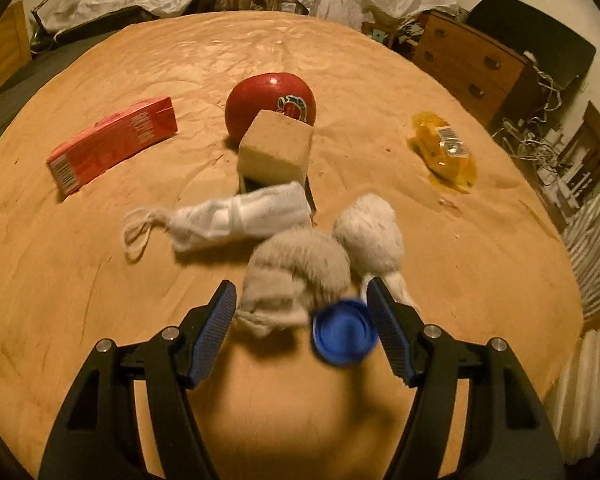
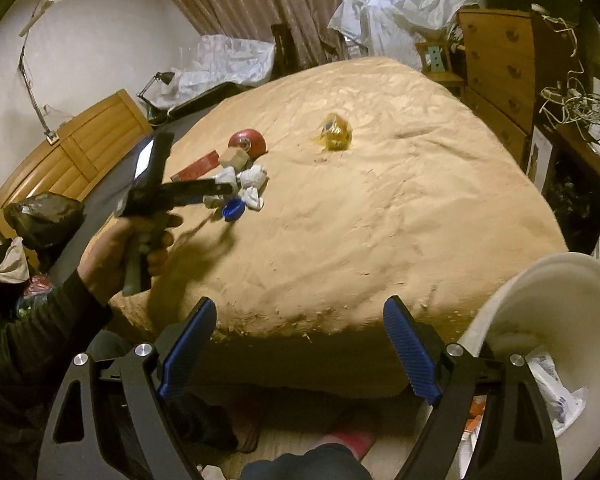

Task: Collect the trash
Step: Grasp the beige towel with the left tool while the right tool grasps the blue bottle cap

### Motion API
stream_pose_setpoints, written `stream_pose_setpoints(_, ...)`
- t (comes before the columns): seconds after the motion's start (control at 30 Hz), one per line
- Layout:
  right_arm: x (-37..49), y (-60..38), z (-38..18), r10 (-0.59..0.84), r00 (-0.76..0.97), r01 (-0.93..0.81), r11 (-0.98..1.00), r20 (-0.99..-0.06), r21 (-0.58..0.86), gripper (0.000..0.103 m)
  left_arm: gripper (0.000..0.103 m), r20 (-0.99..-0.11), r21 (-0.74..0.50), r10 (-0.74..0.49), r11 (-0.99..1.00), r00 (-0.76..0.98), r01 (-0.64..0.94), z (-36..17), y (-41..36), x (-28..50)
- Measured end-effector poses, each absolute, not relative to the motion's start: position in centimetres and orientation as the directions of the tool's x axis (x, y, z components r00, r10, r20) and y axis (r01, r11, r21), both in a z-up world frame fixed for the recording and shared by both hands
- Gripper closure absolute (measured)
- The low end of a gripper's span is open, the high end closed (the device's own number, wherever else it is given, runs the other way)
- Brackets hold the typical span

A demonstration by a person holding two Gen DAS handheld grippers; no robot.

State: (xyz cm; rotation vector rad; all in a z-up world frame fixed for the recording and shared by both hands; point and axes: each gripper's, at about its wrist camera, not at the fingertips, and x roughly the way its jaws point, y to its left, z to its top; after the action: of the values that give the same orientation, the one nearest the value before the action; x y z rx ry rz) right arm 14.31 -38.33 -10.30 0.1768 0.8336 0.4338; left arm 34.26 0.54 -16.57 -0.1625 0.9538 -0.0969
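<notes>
The jaws of the left gripper are held half open, with a blue cap and a grey sock between them, not pinched. The sock could be grabbed with the cap by mistake. The right gripper is empty, jaws wide, beside a white bin. On the bed, a white sock, block, apple and red box are crowded beyond.

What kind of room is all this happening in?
Most likely a bedroom in someone's home. The things lie on a bed with a tan cover, a wooden chest of drawers stands beside it, and long curtains hang behind.
</notes>
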Motion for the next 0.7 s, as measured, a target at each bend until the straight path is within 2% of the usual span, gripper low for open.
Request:
stream_pose_setpoints(0.1, 15.3, -37.8, -11.1, 0.448, 0.577, -0.307, 0.894, -0.683, 0.326, 0.017, 0.039, -0.819, -0.161, -0.128, 0.987, 0.56, -0.01, -17.6, 0.9, 35.2)
stream_pose_setpoints(0.13, 15.6, -37.6, -11.4, 0.451, 0.572, -0.311, 0.892, -0.685, 0.328, 0.017, 0.054, -0.821, -0.157, -0.124, 0.988, 0.557, -0.011, -17.8, 1.4, 35.3)
stream_pose_setpoints(0.23, 16.4, -36.6, -12.0, 0.461, 0.557, -0.33, 0.886, -0.69, 0.325, 0.017, 0.057, -0.819, -0.136, -0.107, 0.991, 0.564, -0.01, -17.8, 2.4, 34.1)
stream_pose_setpoints(0.53, 21.0, -30.6, -14.4, 0.53, 0.479, -0.425, 0.837, -0.699, 0.343, 0.018, 0.055, -0.821, -0.085, -0.062, 0.996, 0.568, -0.014, -18.5, 9.6, 27.7)
stream_pose_setpoints(0.63, 22.9, -27.4, -15.6, 0.543, 0.443, -0.468, 0.819, -0.713, 0.333, 0.024, 0.053, -0.819, -0.072, -0.059, 0.997, 0.571, -0.001, -18.5, 11.1, 26.4)
stream_pose_setpoints(0.7, 24.2, -25.2, -16.1, 0.546, 0.426, -0.5, 0.807, -0.721, 0.315, 0.034, 0.051, -0.815, -0.061, -0.057, 0.998, 0.576, 0.012, -18.5, 11.6, 25.9)
